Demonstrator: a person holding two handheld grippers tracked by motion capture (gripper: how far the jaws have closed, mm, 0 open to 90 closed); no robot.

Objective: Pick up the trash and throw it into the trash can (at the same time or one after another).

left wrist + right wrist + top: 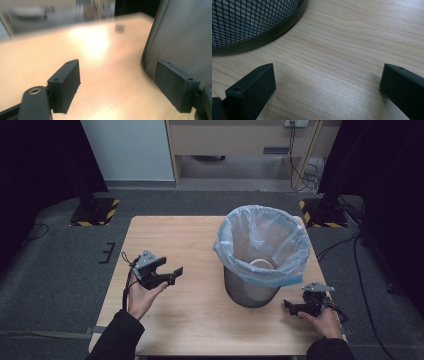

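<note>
A black mesh waste bin [250,292] lined with a pale blue plastic bag [262,237] stands right of centre on the wooden table [170,235]. A pale round thing [261,264] lies inside it. My left gripper [170,267] is open and empty, held in a hand above the table's left half and pointing toward the bin. In the left gripper view its jaws [117,77] stand wide apart, with the bin's wall [180,35] close on the right. My right gripper [294,306] rests low by the bin's near right side, open and empty. Its jaws [327,80] frame bare wood below the bin's base [249,22].
Two stand bases with yellow and black stripes [95,211] [320,212] sit on the grey carpet behind the table's far corners. Cables [360,270] run along the floor at the right. A wooden desk [245,140] stands at the back.
</note>
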